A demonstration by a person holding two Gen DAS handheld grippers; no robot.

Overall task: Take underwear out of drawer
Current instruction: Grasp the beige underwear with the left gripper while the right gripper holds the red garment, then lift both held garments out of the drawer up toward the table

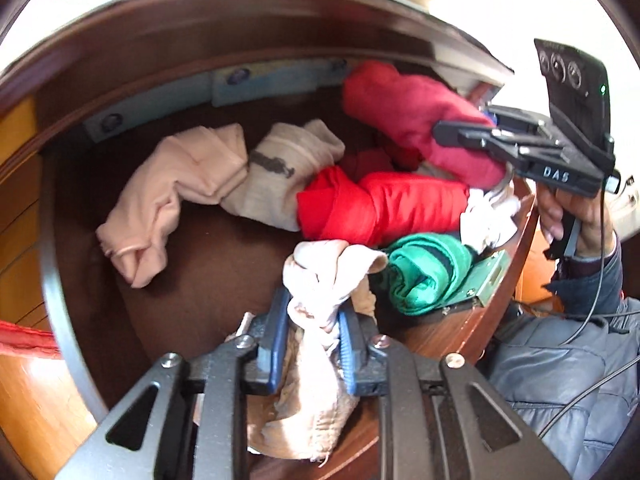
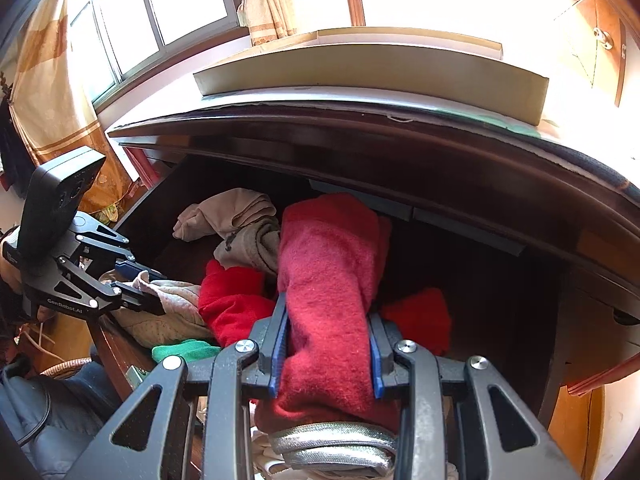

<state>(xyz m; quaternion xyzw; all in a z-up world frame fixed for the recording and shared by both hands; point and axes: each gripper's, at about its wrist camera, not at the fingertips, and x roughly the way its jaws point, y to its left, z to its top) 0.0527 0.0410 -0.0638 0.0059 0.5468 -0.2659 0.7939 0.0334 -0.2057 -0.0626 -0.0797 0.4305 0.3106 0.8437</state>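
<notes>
The open wooden drawer [image 1: 200,264] holds several bundled garments. My left gripper [image 1: 314,308] is shut on a pale pink piece of underwear [image 1: 324,268], which bunches above the blue pads and hangs below them over the drawer's front edge. In the right wrist view the left gripper [image 2: 158,294] sits at the drawer's left front with the pale cloth [image 2: 168,320] in it. My right gripper [image 2: 326,308] is shut on a dark red fleecy garment [image 2: 328,248], lifted over the drawer's right side. From the left wrist view the right gripper [image 1: 452,132] is seen side-on against that dark red garment [image 1: 408,120].
Still in the drawer are a pink garment [image 1: 168,188], a beige one [image 1: 280,172], a bright red one [image 1: 380,204] and a green one [image 1: 428,272]. The desk top overhangs the drawer's back, with a cardboard box [image 2: 360,76] on it. A person's grey padded jacket [image 1: 560,360] is at the front.
</notes>
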